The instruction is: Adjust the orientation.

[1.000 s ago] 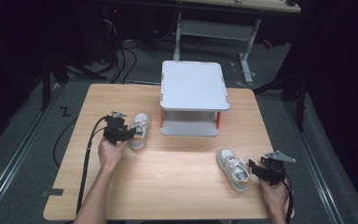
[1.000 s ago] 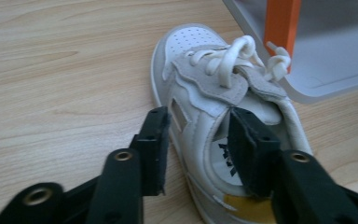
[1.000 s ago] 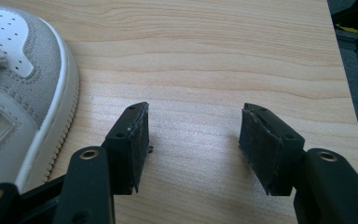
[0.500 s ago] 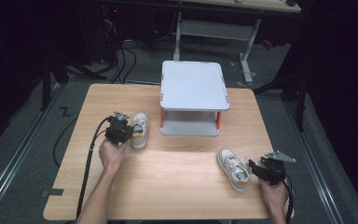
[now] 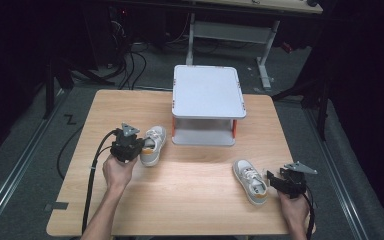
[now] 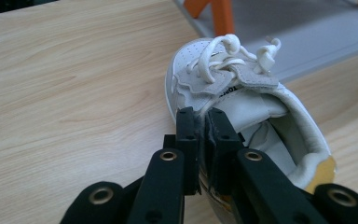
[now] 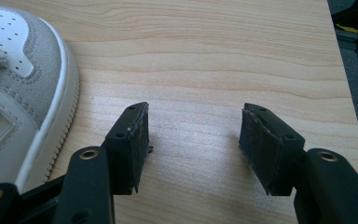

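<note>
A white and grey sneaker [image 5: 153, 144] lies left of the table's middle, its toe toward the far edge. My left gripper [image 5: 140, 150] comes at it from its near left. In the left gripper view the jaws [image 6: 203, 116] are shut on the side wall of this sneaker [image 6: 233, 88], at its collar beside the laces. A second sneaker [image 5: 250, 181] lies near the front right. My right gripper [image 5: 272, 180] rests just to its right. Its jaws [image 7: 193, 112] stand open over bare wood, with the sneaker's edge [image 7: 23, 88] to their left.
A white two-level stand [image 5: 207, 90] with orange legs sits at the back middle of the wooden table [image 5: 195, 210], just right of the left sneaker. Black cables trail from both grippers. Dark floor and desk legs lie beyond the table.
The left gripper and the sneaker in it have shifted slightly. The right gripper and the sneaker beside it have kept still.
</note>
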`<state>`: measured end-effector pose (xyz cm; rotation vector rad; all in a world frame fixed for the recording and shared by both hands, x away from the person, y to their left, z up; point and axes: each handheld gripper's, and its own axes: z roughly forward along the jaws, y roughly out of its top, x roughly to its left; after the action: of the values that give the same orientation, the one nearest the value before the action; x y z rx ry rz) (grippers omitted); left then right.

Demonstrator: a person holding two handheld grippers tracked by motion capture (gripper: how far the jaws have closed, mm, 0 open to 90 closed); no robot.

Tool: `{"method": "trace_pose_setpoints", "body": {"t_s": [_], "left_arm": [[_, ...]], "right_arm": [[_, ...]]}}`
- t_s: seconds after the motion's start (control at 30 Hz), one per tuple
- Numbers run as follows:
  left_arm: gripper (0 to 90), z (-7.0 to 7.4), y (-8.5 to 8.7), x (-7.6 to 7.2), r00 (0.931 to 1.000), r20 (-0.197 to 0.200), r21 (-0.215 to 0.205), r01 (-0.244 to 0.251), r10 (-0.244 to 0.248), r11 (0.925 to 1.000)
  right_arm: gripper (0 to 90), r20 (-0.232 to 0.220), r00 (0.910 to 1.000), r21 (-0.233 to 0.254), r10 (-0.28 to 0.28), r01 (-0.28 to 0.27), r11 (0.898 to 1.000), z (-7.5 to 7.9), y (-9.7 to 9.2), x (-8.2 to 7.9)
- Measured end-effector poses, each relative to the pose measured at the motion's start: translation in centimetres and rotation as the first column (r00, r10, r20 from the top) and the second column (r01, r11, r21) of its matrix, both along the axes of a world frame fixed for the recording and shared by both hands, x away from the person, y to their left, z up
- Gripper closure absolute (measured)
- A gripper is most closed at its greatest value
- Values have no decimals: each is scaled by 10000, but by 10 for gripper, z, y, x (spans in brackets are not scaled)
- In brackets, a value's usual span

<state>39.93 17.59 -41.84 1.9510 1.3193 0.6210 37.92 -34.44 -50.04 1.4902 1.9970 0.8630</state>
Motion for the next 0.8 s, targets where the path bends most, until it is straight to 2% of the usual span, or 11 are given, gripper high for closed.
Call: {"method": "trace_pose_setpoints", "body": {"t_s": [0.27,0.37,0.43,0.5,0.57,0.8], "left_arm": [[849,6,-33,-17,9971,13,99,756,-756,9971],[849,5,-41,-19,9960,-32,36,890,-890,9960],[849,2,-53,-20,9944,-178,54,1045,-1044,9945],[849,1,-56,-20,9940,-237,86,1073,-1071,9942],[849,-4,-69,-21,9919,-403,136,1215,-1208,9925],[847,-8,-87,-20,9906,-465,19,1288,-1285,9917]], "right_arm": [[423,6,10000,-12,8,-8,10000,0,0,0],[423,-3,10000,-9,-3,3,10000,0,0,0],[421,-15,10000,2,-4,4,10000,0,0,0],[421,-15,10000,4,-4,4,10000,0,0,0],[421,-15,10000,3,0,0,10000,0,0,0],[420,-18,10000,9,4,-4,10000,0,0,0]]}}
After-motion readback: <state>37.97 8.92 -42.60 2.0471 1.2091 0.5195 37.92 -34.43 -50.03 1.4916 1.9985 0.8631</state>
